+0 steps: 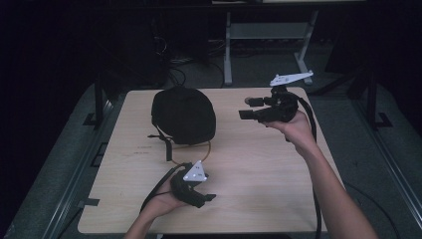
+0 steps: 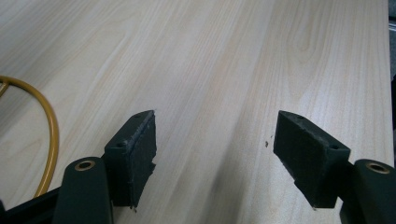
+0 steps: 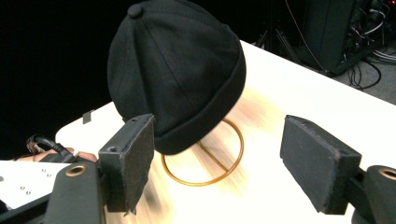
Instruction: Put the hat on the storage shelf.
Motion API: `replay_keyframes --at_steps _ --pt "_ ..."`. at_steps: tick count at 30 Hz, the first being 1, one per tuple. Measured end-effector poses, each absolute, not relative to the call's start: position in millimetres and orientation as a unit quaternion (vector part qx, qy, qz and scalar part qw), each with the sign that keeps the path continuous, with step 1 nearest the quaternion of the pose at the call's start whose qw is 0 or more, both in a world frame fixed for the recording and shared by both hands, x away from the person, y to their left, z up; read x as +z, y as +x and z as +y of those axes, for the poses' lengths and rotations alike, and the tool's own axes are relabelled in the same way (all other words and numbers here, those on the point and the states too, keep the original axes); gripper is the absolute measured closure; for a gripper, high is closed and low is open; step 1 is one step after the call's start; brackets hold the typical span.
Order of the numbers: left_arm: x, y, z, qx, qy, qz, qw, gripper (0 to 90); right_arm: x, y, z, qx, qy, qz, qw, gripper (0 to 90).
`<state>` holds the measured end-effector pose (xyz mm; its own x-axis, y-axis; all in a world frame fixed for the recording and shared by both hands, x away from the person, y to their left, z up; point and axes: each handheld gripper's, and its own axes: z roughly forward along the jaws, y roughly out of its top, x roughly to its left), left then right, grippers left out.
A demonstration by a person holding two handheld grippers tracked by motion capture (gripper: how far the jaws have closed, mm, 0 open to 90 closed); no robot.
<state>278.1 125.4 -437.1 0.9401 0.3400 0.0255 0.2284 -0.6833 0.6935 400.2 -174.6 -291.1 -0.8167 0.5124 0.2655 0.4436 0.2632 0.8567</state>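
The right gripper [image 3: 217, 158] — jaws wide, empty — faces the black hat [image 3: 180, 70] at 12 o'clock; a careless approach would topple its wire stand [image 3: 205, 179]. The left gripper [image 2: 215, 158] rests wide, empty.

- A black cap [image 1: 183, 115] of stitched panels, with a fabric button on its crown and a folded band round its lower edge, sits on a gold wire stand [image 1: 201, 147], at about ten o'clock on the wooden table.
- In the right gripper view the cap [image 3: 177, 70] leans to the left, crown uppermost.
- The stand's round base ring [image 3: 204, 158] lies flat on the tabletop, showing at the cap's five o'clock side.
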Motion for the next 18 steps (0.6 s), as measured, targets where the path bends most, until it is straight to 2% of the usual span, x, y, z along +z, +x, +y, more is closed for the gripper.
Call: replay_keyframes --at_steps 18 --pt "-437.4 277.8 125.0 0.076 0.916 0.155 0.363 29.8 -315.9 381.5 -203.3 0.511 0.321 0.797 0.032 20.1"
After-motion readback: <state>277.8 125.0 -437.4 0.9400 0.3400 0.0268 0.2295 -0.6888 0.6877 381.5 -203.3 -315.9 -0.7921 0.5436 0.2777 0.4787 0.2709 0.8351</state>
